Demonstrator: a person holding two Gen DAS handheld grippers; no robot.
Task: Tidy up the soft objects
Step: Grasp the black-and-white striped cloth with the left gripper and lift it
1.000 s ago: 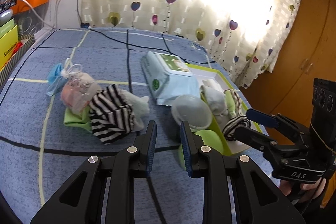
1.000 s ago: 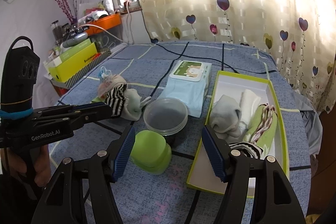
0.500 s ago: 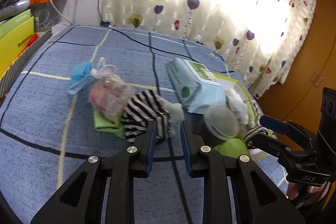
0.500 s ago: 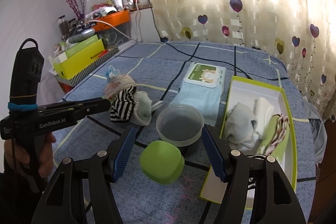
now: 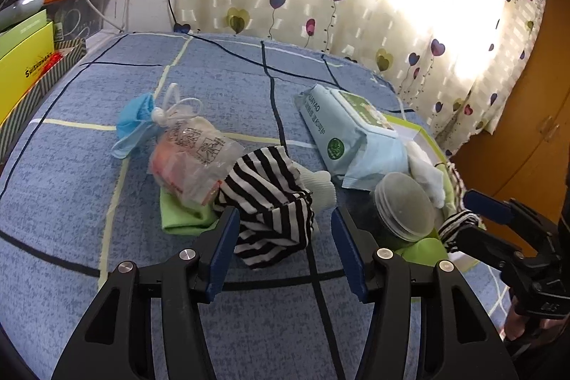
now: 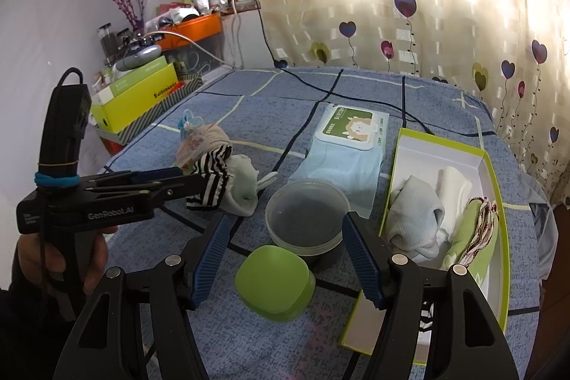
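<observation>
Landmark: the green-rimmed box [image 6: 493,187], open-topped on the blue checked bedspread [image 5: 221,77]; every place below is given relative to it.
Box contents: a grey sock [image 6: 413,212], a white folded cloth [image 6: 454,184] and a green cloth with a striped edge [image 6: 473,234] lie inside, apparently already sorted.
Task's thing: the black-and-white striped sock [image 5: 270,202] lies well to the left of the box, beyond the clear lidded tub [image 6: 306,216] and the wet-wipes pack [image 6: 349,138].
Its neighbours: it touches a pale grey sock [image 6: 242,184] on the box side; on the far side it rests against a tied plastic bag [image 5: 192,159] that sits on a green cloth [image 5: 181,219].
Long axis: bunched rather than laid flat, the striped sock has no clear axis; its folded bulk sags towards the left gripper.
Left gripper [image 5: 283,237]: jaws opening, standing on either side of the striped sock's near end, pads not pressing it; probably lined up to pinch that sock for the box.
Right gripper [image 6: 283,248]: jaws spread wide and empty, hovering above the tub and the green lid [image 6: 274,287] just left of the box, seemingly waiting.
Hand: a hand [image 6: 60,259] grips the left tool's handle.
</observation>
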